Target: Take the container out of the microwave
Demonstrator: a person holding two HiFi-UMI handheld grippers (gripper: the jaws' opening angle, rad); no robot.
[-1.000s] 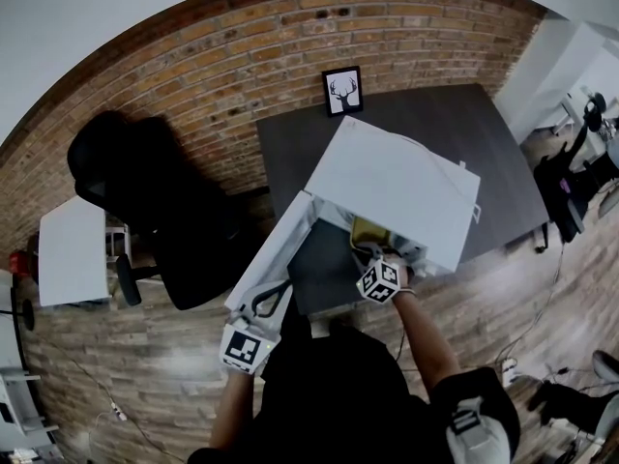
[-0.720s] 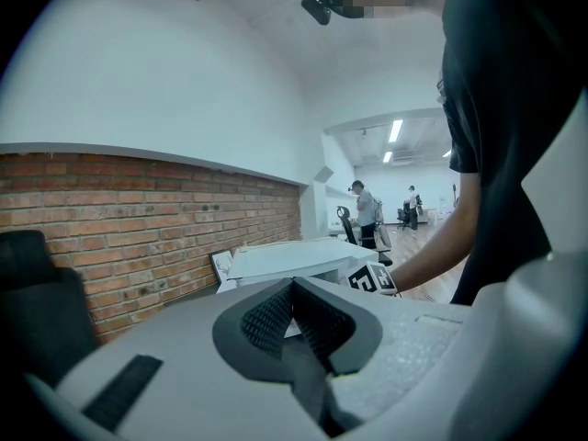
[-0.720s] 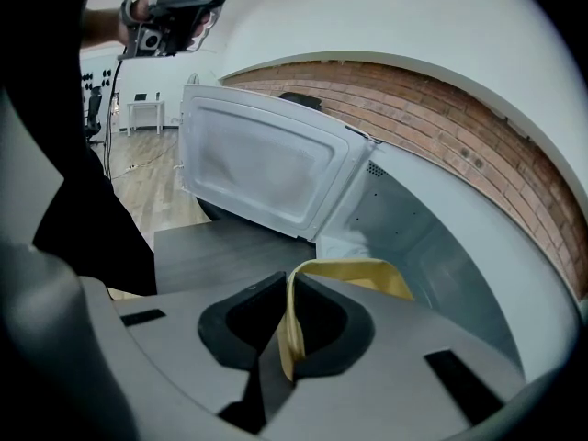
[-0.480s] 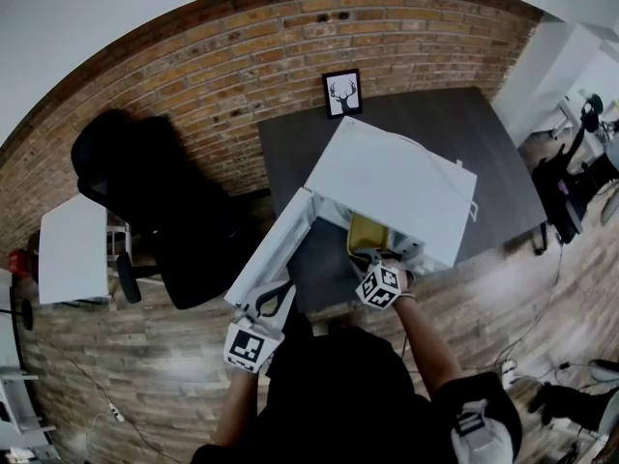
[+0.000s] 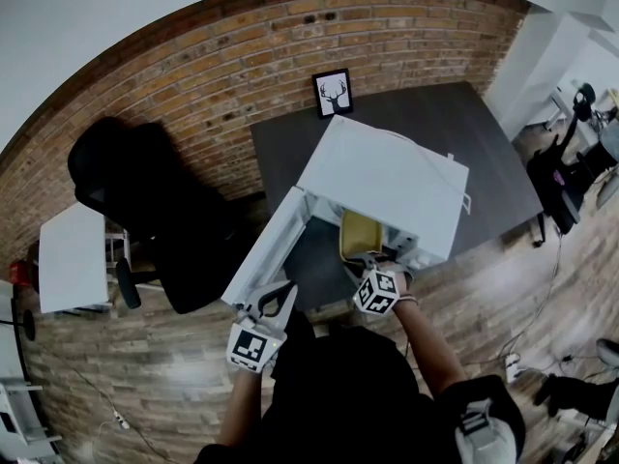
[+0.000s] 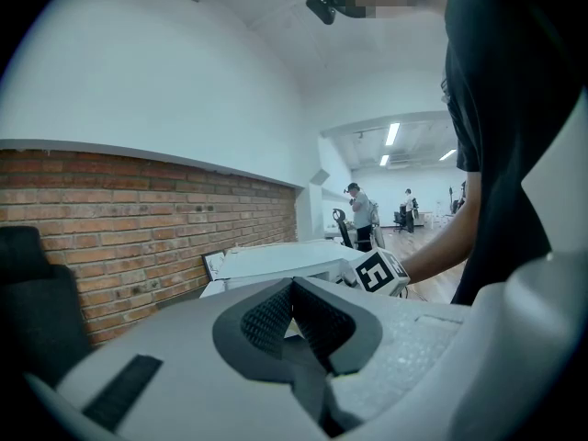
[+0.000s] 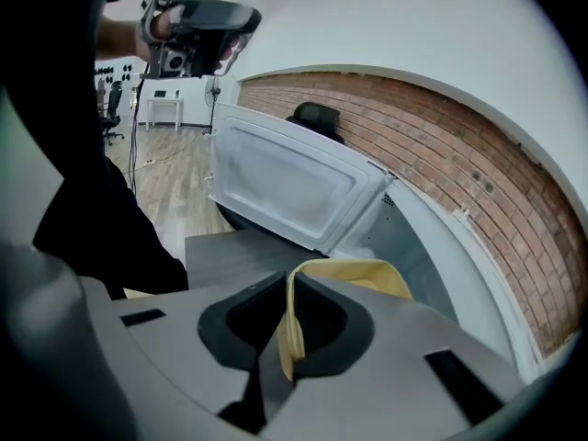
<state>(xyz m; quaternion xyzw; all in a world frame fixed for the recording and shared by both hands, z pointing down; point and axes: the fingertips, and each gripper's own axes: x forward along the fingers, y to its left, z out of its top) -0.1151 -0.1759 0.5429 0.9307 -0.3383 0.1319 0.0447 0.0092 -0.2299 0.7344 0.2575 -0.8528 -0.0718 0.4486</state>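
The white microwave (image 5: 387, 187) stands on a dark table (image 5: 484, 143) with its door (image 5: 266, 254) swung open to the left. A yellow container (image 5: 356, 235) sits at the mouth of the cavity, partly outside it. My right gripper (image 5: 368, 259) is shut on the container's near rim. In the right gripper view the yellow rim (image 7: 367, 278) is pinched between the pads of the right gripper (image 7: 288, 288), with the open door (image 7: 285, 186) behind. My left gripper (image 5: 276, 298) hangs by the door's outer edge. Its pads (image 6: 276, 315) meet with nothing between them.
A framed deer picture (image 5: 334, 93) leans on the brick wall behind the microwave. A black office chair (image 5: 126, 177) and a white side table (image 5: 73, 254) stand to the left. Cables lie on the wooden floor at the right.
The right gripper has drawn the yellow container toward me and slightly up, so more of it shows outside the cavity. The left gripper has stayed by the door.
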